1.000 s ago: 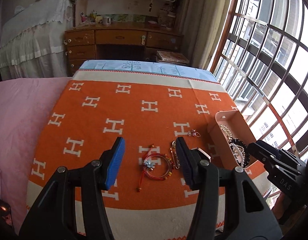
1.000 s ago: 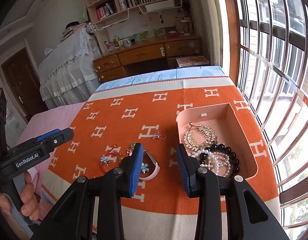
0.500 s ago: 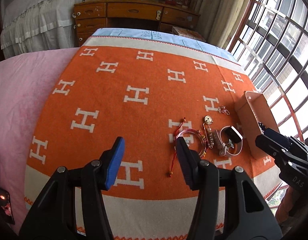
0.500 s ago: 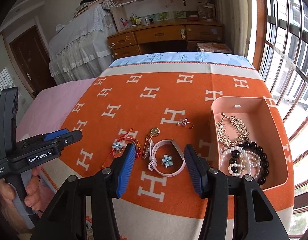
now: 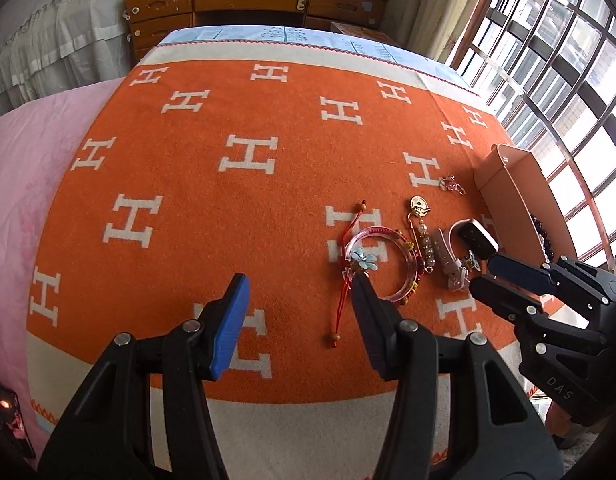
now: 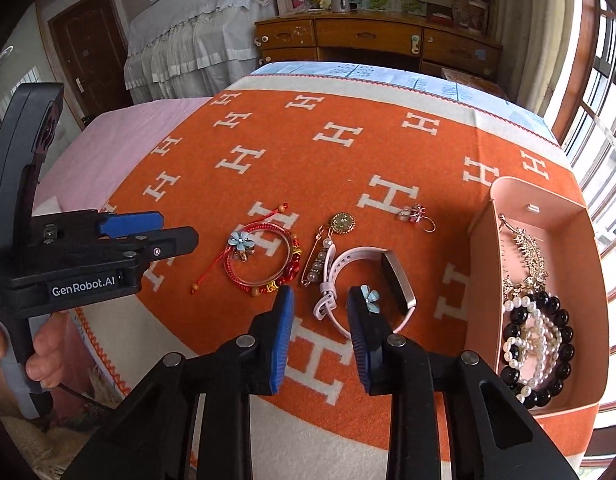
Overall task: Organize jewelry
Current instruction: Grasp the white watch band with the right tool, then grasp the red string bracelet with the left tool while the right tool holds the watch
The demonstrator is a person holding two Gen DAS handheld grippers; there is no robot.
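Observation:
On the orange blanket (image 5: 227, 208) lie a red bracelet (image 5: 378, 232) (image 6: 240, 241) with a blue flower, a gold pearl pin (image 5: 422, 232) (image 6: 328, 248), a pink watch (image 5: 478, 236) (image 6: 396, 280) and a small ring (image 5: 452, 184) (image 6: 418, 216). My right gripper (image 6: 320, 304) (image 5: 484, 276) hangs low over the watch. Its jaws are closing with the strap's buckle end between them, and the pads stand clear of it. A loose blue flower (image 6: 370, 298) sits by its right fingertip. My left gripper (image 5: 299, 284) (image 6: 147, 232) is open and empty, just left of the bracelet.
A pink box (image 5: 508, 196) (image 6: 482, 280) at the right holds a gold necklace (image 6: 526, 256), pearls and black beads (image 6: 548, 308). A phone (image 5: 7, 412) lies on the pink sheet at lower left. A wooden desk (image 6: 372, 40) stands beyond, with a barred window to the right.
Both grippers have come down closer to the blanket. The right one shifted left from the box to over the watch, widened, then narrowed. The left one now stands left of the bracelet.

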